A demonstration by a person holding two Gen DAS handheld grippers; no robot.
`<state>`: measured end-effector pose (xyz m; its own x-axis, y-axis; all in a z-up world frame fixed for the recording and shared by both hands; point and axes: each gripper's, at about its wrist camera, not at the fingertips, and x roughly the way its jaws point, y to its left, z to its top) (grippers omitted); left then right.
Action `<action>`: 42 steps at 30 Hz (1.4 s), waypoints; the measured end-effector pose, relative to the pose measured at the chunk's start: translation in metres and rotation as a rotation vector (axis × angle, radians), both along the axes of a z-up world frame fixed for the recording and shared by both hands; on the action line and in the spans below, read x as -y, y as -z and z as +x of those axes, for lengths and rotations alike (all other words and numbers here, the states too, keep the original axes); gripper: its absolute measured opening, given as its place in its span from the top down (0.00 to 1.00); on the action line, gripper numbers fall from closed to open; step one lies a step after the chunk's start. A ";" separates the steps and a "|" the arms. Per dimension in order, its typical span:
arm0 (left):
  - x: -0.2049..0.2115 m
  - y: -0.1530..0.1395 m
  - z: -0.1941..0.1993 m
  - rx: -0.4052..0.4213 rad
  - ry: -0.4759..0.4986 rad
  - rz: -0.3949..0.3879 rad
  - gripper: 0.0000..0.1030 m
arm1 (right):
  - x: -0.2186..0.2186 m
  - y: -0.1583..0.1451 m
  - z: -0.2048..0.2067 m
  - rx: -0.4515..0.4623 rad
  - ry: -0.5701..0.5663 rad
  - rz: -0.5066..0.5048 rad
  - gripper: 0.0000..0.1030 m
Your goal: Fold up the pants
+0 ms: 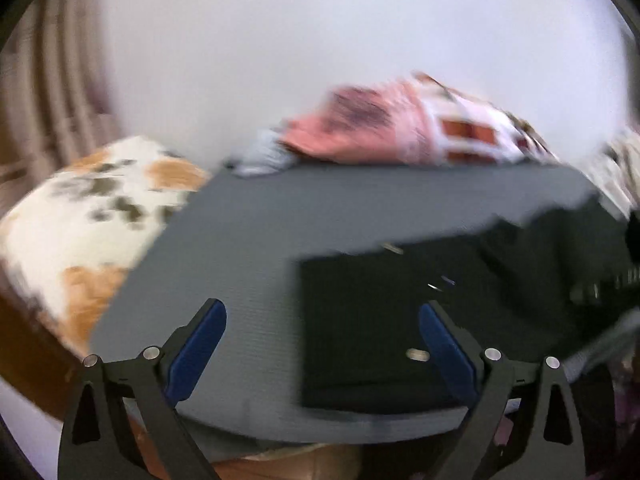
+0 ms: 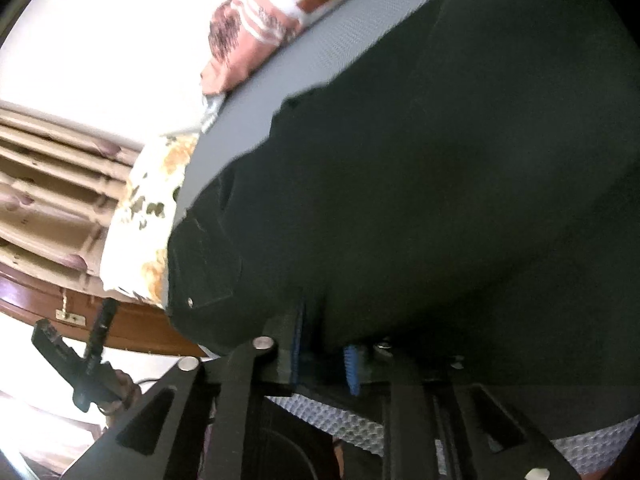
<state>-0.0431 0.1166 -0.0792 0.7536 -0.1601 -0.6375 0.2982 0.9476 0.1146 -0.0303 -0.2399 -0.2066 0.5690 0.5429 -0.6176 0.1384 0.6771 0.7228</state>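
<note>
Left hand-held gripper [image 1: 322, 344]: jaws spread wide, nothing between them; its blue pads [image 1: 200, 350] hang clear above the grey mat [image 1: 248, 240]. The dark pants [image 1: 420, 320] lie flat on that mat, ahead and to the right of this gripper, with one straight edge facing left. A metal button [image 1: 417, 355] shows just inside the right pad.

Right hand-held gripper [image 2: 324, 354]: jaws narrow, with a fold of the pants [image 2: 420, 168] between the blue pads [image 2: 351, 368]; contact with the pads cannot be confirmed. The cloth fills most of the view ahead.

Beyond the mat: a floral sheet [image 1: 80, 216] to the left, and a pink patterned cushion [image 1: 360, 124] at the far edge.
</note>
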 end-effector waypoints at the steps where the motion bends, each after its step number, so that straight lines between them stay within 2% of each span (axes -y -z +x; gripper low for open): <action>1: 0.014 0.016 0.004 -0.051 0.045 0.015 0.07 | 0.008 -0.002 -0.003 0.018 0.019 0.016 0.72; 2: 0.022 0.028 0.007 -0.097 0.071 0.032 0.09 | 0.017 -0.003 -0.006 0.036 0.042 0.029 0.69; 4: 0.033 0.054 0.011 -0.193 0.103 0.059 0.22 | 0.037 -0.007 -0.011 0.072 0.089 0.040 0.68; 5: 0.036 0.061 0.010 -0.221 0.106 0.067 0.23 | 0.051 -0.008 -0.013 0.087 0.114 0.046 0.68; 9: 0.039 0.064 0.006 -0.220 0.109 0.061 0.23 | 0.114 -0.010 -0.012 0.143 0.228 0.061 0.68; 14: 0.040 0.068 0.006 -0.224 0.107 0.078 0.22 | 0.226 -0.008 -0.005 0.175 0.459 0.101 0.68; 16: 0.039 0.068 0.008 -0.227 0.101 0.078 0.21 | 0.266 -0.005 -0.004 0.154 0.542 0.107 0.78; 17: 0.039 0.068 0.010 -0.229 0.100 0.076 0.21 | 0.281 -0.005 -0.004 0.134 0.568 0.096 0.91; 19: 0.039 0.069 0.013 -0.227 0.098 0.081 0.19 | 0.304 -0.005 -0.008 0.103 0.606 0.083 0.93; 22: 0.038 0.068 0.014 -0.228 0.100 0.078 0.19 | 0.310 -0.021 -0.022 0.112 0.608 0.035 0.95; 27: 0.036 0.068 0.012 -0.226 0.110 0.082 0.19 | 0.297 -0.041 -0.074 0.126 0.633 -0.010 0.96; 30: 0.032 0.068 0.010 -0.224 0.124 0.087 0.19 | 0.292 -0.023 -0.117 0.070 0.651 -0.007 0.96; 34: 0.032 0.068 0.007 -0.220 0.130 0.090 0.19 | 0.292 0.011 -0.153 0.011 0.679 0.035 0.96; 36: 0.031 0.068 0.008 -0.220 0.134 0.091 0.19 | 0.292 0.023 -0.165 0.015 0.698 0.070 0.97; 39: 0.029 0.069 0.009 -0.221 0.137 0.091 0.19 | 0.289 0.023 -0.169 0.036 0.699 0.064 0.97; 42: 0.027 0.069 0.010 -0.216 0.139 0.100 0.19 | 0.294 0.028 -0.176 0.046 0.704 0.103 0.97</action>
